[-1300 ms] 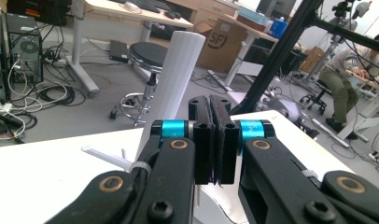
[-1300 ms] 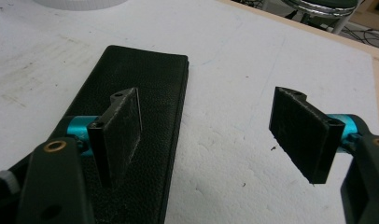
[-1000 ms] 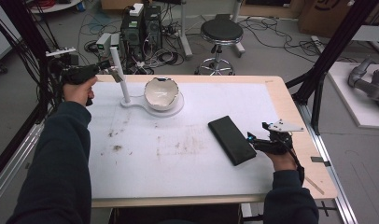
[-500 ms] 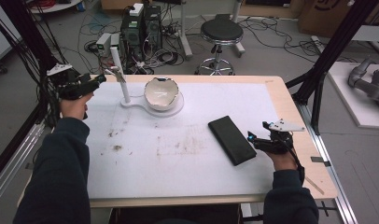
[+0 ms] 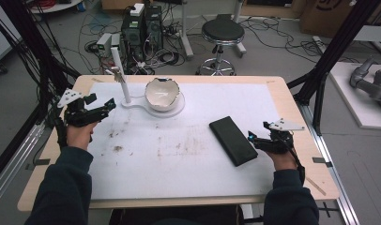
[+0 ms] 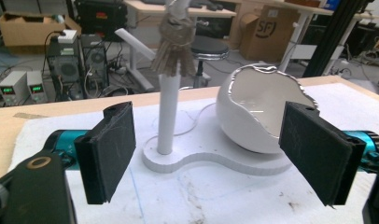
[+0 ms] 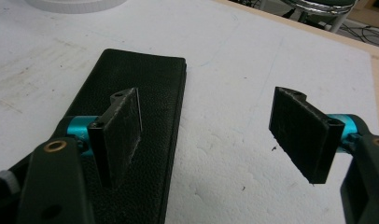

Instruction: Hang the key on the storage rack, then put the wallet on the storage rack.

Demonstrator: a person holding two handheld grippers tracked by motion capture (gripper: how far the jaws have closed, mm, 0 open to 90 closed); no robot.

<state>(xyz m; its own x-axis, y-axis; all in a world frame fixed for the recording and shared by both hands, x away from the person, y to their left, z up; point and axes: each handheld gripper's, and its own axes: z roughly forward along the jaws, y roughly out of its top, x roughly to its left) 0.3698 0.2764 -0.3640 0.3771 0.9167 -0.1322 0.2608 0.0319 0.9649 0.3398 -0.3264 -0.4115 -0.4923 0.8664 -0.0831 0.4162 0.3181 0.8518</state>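
A white post (image 5: pixel 122 84) rises from a flat white base (image 5: pixel 144 106) at the table's far left. A bunch of keys (image 5: pixel 116 71) (image 6: pixel 173 51) hangs near the post's top. A white bowl with a jagged rim (image 5: pixel 163 93) (image 6: pixel 257 107) sits on the same base. My left gripper (image 5: pixel 106 107) (image 6: pixel 211 140) hovers left of the post and points at it. Its jaws have just been opening and stand wide with nothing between them. A black leather case (image 5: pixel 233 139) (image 7: pixel 136 93) lies flat at the right. My right gripper (image 5: pixel 251 138) (image 7: pixel 211 130) is open beside the case's near right edge, its left pad (image 7: pixel 117 126) over the case.
A stained white mat (image 5: pixel 179 154) covers most of the wooden table (image 5: pixel 292 93). Behind the far edge stand a black stool (image 5: pixel 221 33) and computer boxes (image 5: pixel 141 23) among cables. Black frame posts (image 5: pixel 329 61) flank the table on both sides.
My left gripper has drawn back from the top of the post, lower and nearer the person, and its jaws have opened. The right gripper and the case have stayed put.
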